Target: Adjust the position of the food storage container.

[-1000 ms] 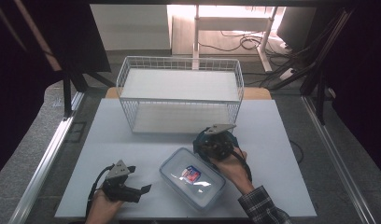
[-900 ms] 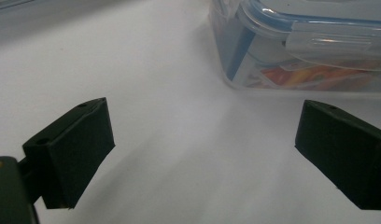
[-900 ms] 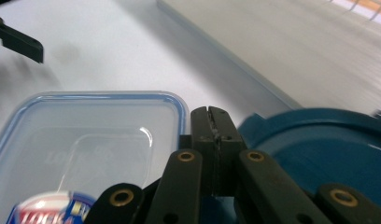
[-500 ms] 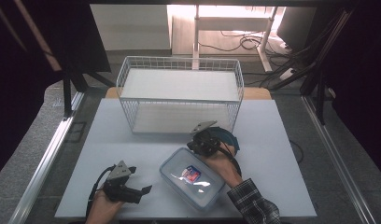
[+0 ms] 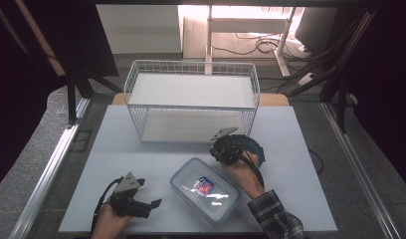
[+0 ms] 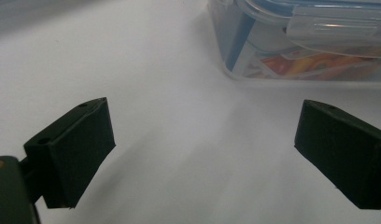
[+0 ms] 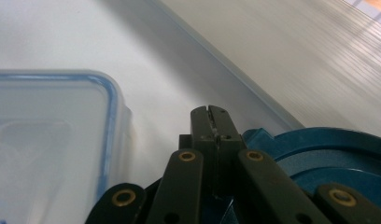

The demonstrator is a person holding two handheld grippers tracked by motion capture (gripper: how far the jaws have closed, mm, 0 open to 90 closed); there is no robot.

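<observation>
A clear plastic container (image 5: pixel 206 189) with a blue-rimmed lid lies on the white table (image 5: pixel 141 154), with a colourful packet inside. Its side fills the top right of the left gripper view (image 6: pixel 300 42). My left gripper (image 5: pixel 152 206) rests at the front left, jaws wide open and empty (image 6: pixel 202 158), pointing at the container. My right gripper (image 5: pixel 220 148) is just behind the container's far corner (image 7: pixel 48 140). Its jaws are shut with nothing between them (image 7: pixel 212 112), above a blue round disc (image 5: pixel 253 149) (image 7: pixel 328 158).
A white wire basket (image 5: pixel 191 99) stands across the back of the table, close behind the right gripper. Metal rails run along both table sides. Cables and stands lie on the floor beyond.
The right hand swayed slightly left and back again over the blue disc. The left gripper and the container stayed put.
</observation>
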